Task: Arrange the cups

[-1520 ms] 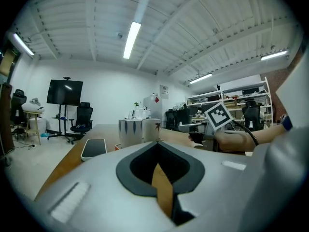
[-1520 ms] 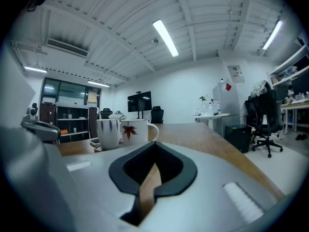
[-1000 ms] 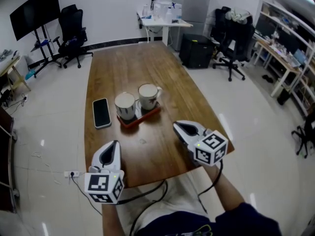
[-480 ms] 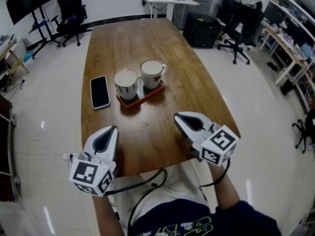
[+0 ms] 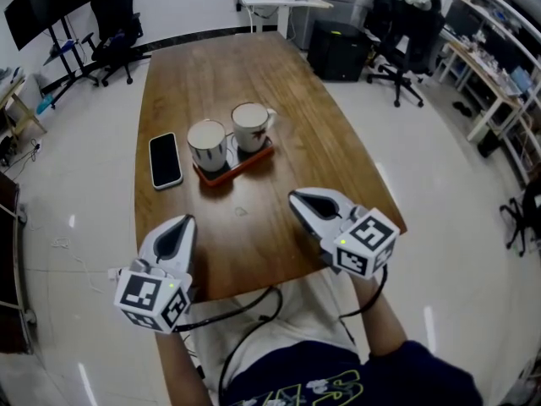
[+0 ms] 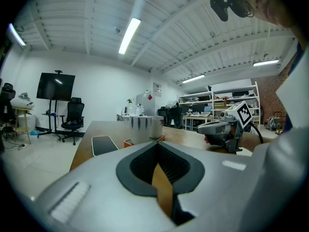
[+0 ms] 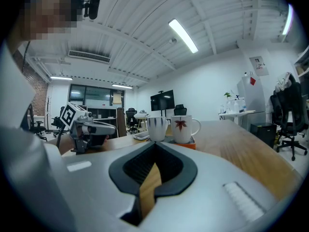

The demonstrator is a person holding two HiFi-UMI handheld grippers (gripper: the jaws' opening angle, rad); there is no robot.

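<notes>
Head view: left gripper and right gripper hover at the table's near edge. Striped cup and leaf cup stand ahead of both, well apart, side by side on a tray.

Left gripper view: jaws together, empty. Both mugs stand ahead-right, upright, long axes vertical.

Right gripper view: jaws together, empty. The leaf cup's handle points right.

Judgement: the layout fits mugs awaiting arrangement or already arranged, so the step is undetermined.

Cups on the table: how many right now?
2. A white cup with dark blue streaks stands at the left of the orange tray; a white mug with a red leaf at its right. None appears hidden.
</notes>
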